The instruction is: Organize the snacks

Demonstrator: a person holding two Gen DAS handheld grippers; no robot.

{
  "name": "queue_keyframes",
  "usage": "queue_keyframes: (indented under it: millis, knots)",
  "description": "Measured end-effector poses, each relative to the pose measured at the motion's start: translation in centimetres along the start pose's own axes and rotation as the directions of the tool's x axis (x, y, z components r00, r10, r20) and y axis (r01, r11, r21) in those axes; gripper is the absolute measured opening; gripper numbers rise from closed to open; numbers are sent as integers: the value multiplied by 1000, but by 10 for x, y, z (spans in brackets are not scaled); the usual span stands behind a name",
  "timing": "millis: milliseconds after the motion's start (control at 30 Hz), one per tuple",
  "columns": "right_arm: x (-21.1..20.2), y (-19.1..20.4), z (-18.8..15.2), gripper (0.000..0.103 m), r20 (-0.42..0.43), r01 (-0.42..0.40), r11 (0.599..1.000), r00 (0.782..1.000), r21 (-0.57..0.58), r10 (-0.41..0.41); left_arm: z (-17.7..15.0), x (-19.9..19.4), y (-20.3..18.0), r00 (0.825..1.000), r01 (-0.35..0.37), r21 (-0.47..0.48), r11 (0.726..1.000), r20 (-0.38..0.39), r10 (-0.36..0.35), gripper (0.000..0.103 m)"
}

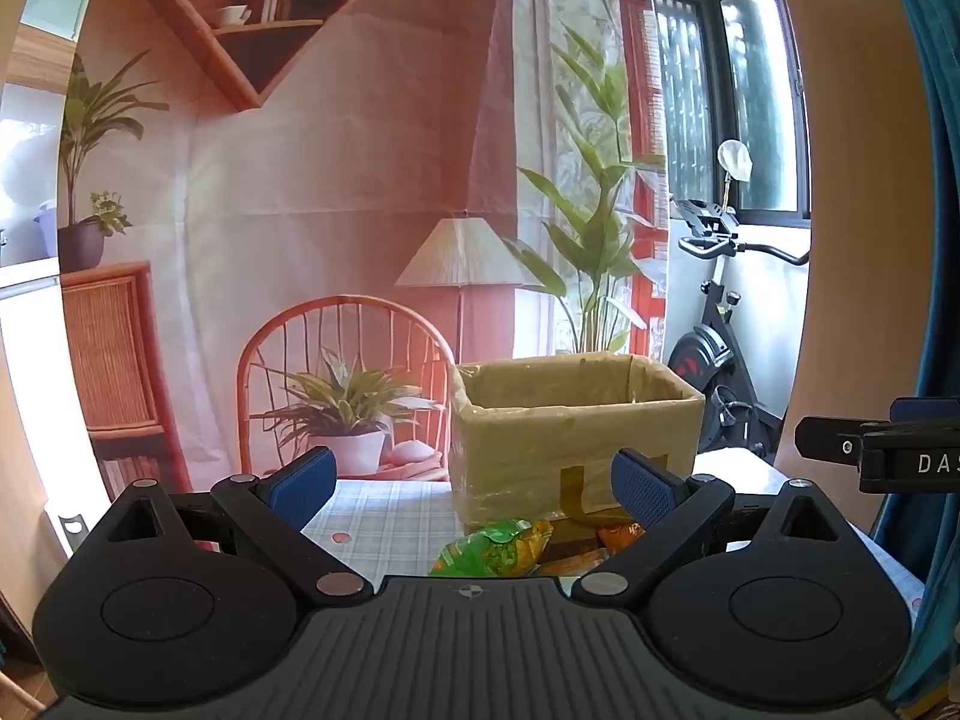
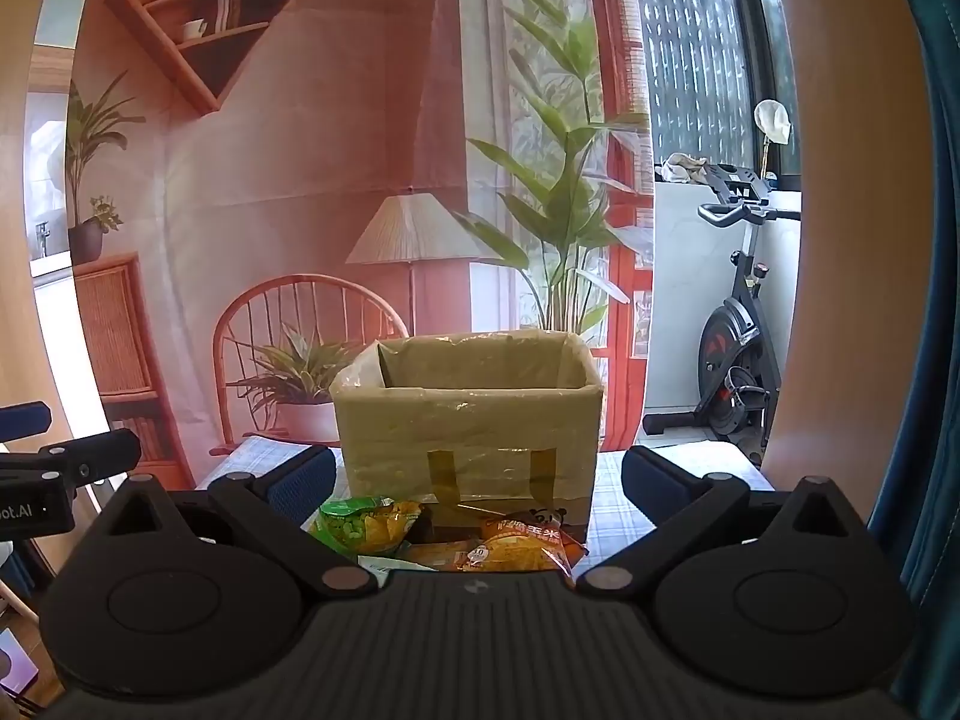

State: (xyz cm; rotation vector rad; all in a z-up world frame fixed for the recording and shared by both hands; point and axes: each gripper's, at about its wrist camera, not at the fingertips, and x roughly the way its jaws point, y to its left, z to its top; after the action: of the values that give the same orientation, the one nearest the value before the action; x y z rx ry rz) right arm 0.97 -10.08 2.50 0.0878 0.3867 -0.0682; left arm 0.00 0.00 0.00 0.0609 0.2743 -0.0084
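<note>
Both the left gripper and the right gripper stand spread wide and hold nothing. From the right wrist view, the green snack bag lies at about 7 o'clock and the orange snack bag at about 5 o'clock of the open cardboard box, just in front of it on the checked tablecloth. The packets look light, puffy, crinkly and slippery, their contents likely brittle, so a gentle pinch across the flat sealed end seems safer than squeezing the middle.
</note>
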Motion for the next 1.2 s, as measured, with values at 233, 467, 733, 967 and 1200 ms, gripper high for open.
queue_keyframes:
  millis: [233, 467, 733, 967, 1200]
  knots:
    - [0, 0, 0, 103, 0, -1, 1000, 1000, 0, 1, -1, 0, 1, 1000, 3, -1, 1000, 0, -3, 99]
    - [0, 0, 0, 103, 1, 0, 1000, 1000, 0, 0, -1, 0, 1, 1000, 3, 3, 1000, 0, -3, 99]
    - [0, 0, 0, 103, 0, 0, 1000, 1000, 0, 0, -1, 0, 1, 1000, 3, 5, 1000, 0, -3, 99]
    - [-6, -4, 5, 103, 15, 2, 1000, 1000, 8, -2, -2, -2, -1, 1000, 7, -3, 1000, 22, -7, 99]
    - [-11, -10, 10, 103, 18, 28, 1000, 999, 5, -28, -2, -6, 3, 998, 20, -68, 998, 62, -16, 99]
